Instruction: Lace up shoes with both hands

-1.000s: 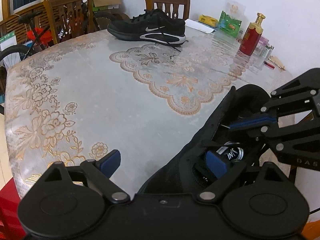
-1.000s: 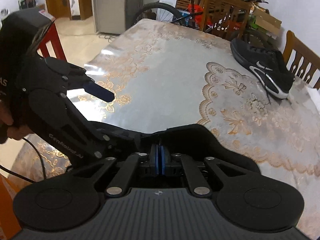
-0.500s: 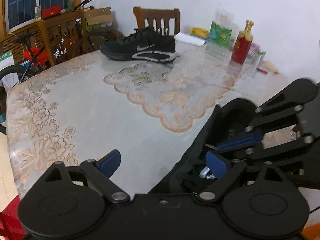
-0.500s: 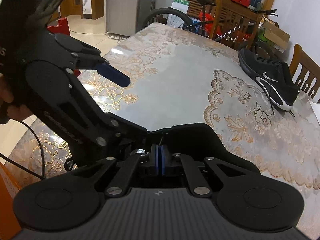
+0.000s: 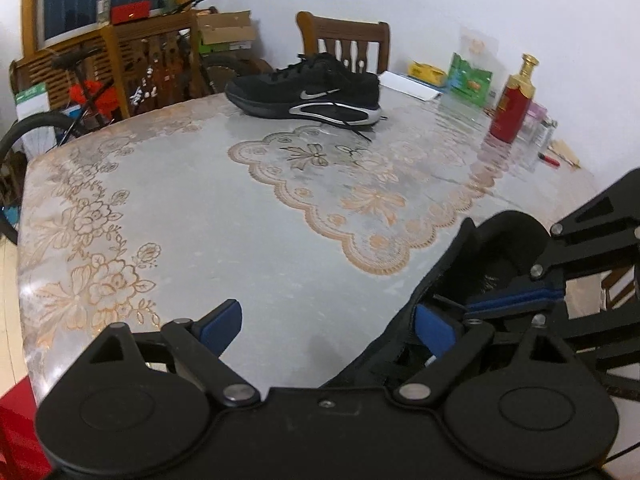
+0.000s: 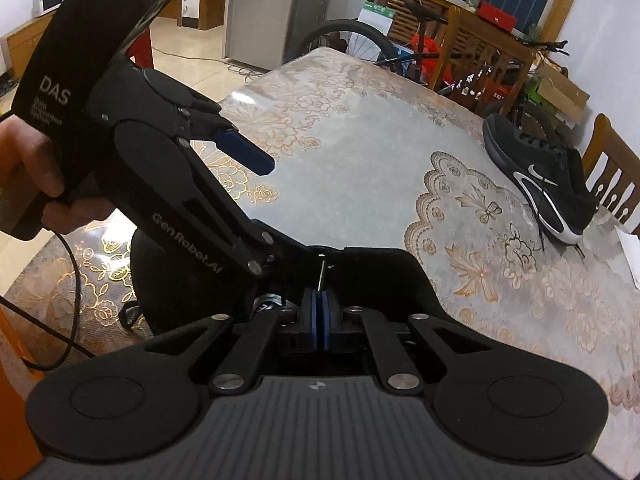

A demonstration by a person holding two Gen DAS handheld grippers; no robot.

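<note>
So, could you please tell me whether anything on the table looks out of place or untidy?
The far black shoe has a loose lace trailing off its side onto the tablecloth; nothing looks spilled or damaged.

Left wrist camera sits low behind its own left gripper (image 5: 328, 322), looking down and across the table (image 5: 200, 208) toward the white wall, very close to the near shoe (image 5: 452, 280) at lower right. Right wrist camera rides behind the right gripper (image 6: 319, 320), tilted down over that same near shoe (image 6: 380, 272), facing the window and the fridge (image 6: 272, 12). Both views share the floral tablecloth, the far shoe (image 5: 308, 88) (image 6: 540, 176), the bicycle (image 6: 360, 44) and each other's gripper.
</note>
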